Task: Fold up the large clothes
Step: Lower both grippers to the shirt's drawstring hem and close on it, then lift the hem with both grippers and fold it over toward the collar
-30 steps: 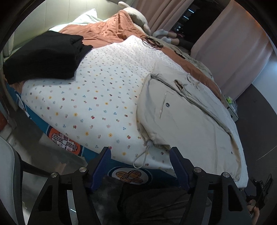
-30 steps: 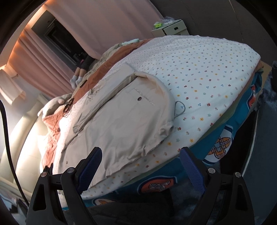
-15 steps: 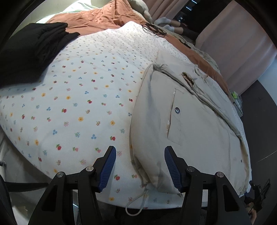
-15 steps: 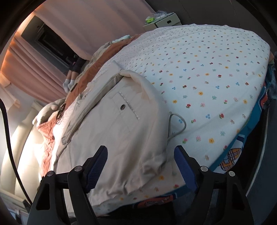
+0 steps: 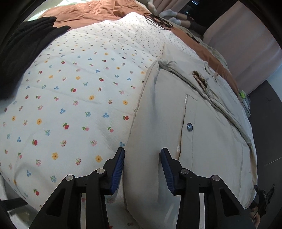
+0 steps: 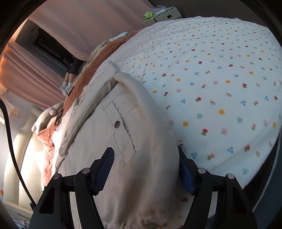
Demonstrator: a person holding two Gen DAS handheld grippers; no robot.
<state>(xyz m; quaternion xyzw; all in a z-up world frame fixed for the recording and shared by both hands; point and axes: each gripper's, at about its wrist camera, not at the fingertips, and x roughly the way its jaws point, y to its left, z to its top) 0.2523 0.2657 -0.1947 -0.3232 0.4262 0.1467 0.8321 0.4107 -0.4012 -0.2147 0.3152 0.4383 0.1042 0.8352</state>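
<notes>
Both grippers have closed in: left gripper [image 5: 142, 159] and right gripper [image 6: 146, 164] straddle the beige jacket [image 5: 202, 141] hem with jaws spread, its length running away from them

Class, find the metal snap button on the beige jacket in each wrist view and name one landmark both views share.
Left wrist: snap button right of centre, above the right blue finger.
Right wrist: snap button left of centre, above the left blue finger.
Shared landmark: the flower-print bedspread.

Floral-quilted bed [image 5: 74, 105] carries beige jacket [image 5: 202, 141], black garment [image 5: 23, 52], rust blanket [image 5: 88, 12].
</notes>
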